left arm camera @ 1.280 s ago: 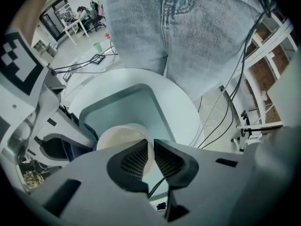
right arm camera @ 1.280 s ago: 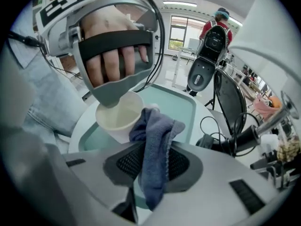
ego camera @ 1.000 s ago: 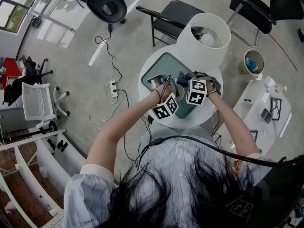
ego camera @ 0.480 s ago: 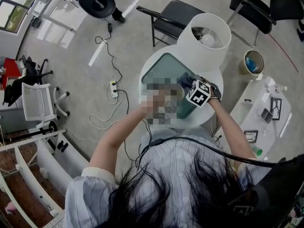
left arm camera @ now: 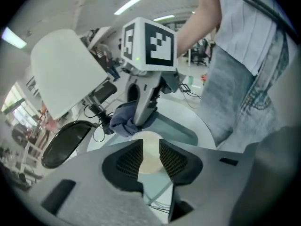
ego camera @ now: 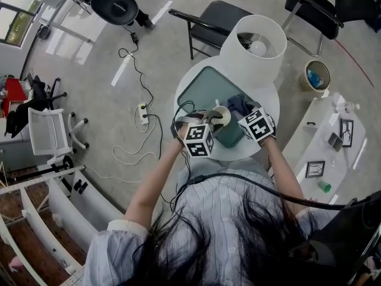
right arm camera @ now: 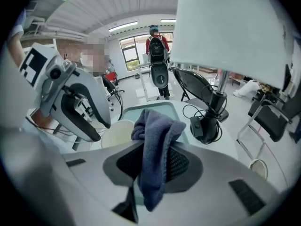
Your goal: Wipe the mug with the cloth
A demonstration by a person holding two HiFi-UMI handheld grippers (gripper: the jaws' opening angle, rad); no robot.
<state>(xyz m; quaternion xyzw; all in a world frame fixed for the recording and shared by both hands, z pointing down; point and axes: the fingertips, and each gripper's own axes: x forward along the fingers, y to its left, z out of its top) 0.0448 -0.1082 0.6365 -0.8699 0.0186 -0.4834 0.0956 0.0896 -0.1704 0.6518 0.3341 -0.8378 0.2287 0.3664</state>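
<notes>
- The worktop [ego camera: 186,97] is a small round white table, and a teal tray [ego camera: 205,88] covers most of its middle.
- A lamp [ego camera: 253,49] with a wide white shade stands at the worktop's far side. The right gripper view shows its black base and a coil of cable on the white surface beside the tray.
- The cream mug [ego camera: 221,117] sits on the near part of the tray, its mouth facing up, between the two tools.
- The left tool [left arm camera: 150,147] has just been opening its jaws, and they now stand well apart. The mug shows through the gap, but neither pad presses on it, so this tool holds nothing.
- The right tool [right arm camera: 153,147] is clamped on the blue-grey cloth [right arm camera: 157,126]. One bunch of cloth stands up past the tips and a tail hangs below the pads. The cloth hangs just beside the mug, over the tray.
- The floor [ego camera: 89,82] is bare grey concrete. A white power strip [ego camera: 141,111] lies on it, with cables trailing across to the worktop's foot.
- A black folding chair [ego camera: 211,19] stands behind the worktop and a black office chair [ego camera: 116,2] further off.
- To the person's right are a round bin [ego camera: 315,77] and a white side table [ego camera: 321,130] bearing small items.
- Strip lights line the ceiling, and windows [right arm camera: 134,48] fill the far wall.
</notes>
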